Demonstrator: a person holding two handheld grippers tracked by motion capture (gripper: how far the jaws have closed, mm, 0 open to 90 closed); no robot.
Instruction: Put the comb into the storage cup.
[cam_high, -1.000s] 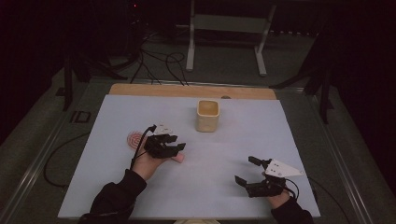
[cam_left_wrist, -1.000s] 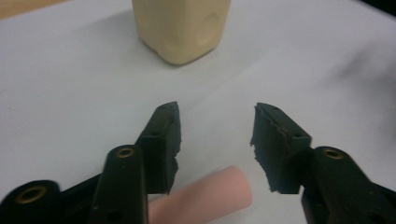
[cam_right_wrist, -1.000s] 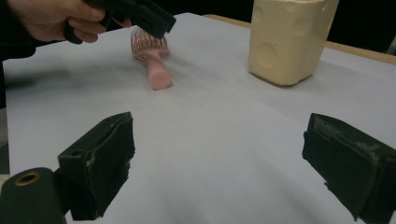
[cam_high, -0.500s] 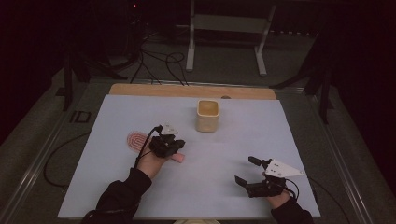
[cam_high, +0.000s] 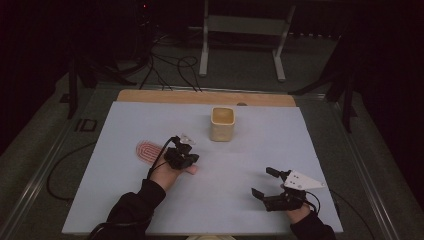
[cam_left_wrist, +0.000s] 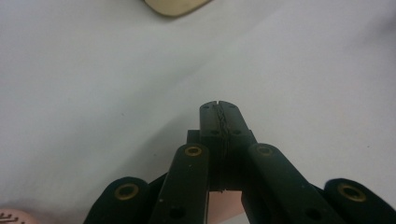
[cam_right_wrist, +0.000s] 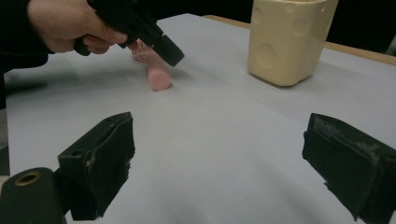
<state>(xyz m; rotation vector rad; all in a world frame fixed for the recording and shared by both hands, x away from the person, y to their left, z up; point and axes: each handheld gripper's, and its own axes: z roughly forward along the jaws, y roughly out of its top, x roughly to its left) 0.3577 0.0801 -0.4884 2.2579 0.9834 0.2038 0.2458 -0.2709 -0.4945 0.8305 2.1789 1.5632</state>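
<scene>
Your left tongs (cam_high: 186, 151) are closed on the pink brush (cam_right_wrist: 156, 77) beside the cup (cam_high: 222, 124); your right tongs (cam_high: 264, 182) gape wide

- The tabletop (cam_high: 150, 210) is a pale, plain sheet covering most of the surface, with a strip of bare wood (cam_high: 200, 97) showing along its far edge.
- A cream cup (cam_high: 222, 124), squarish with round dimples in its sides, stands upright on the tabletop, a little beyond the middle and toward the far edge.
- A pink brush-like thing (cam_high: 148, 150) lies flat on the left half: its oval head, marked with concentric ridges, points toward the left edge, and its round handle end (cam_right_wrist: 158, 79) rests on the sheet toward the middle.
- The cup and the pink thing are apart, with bare sheet between them.
</scene>
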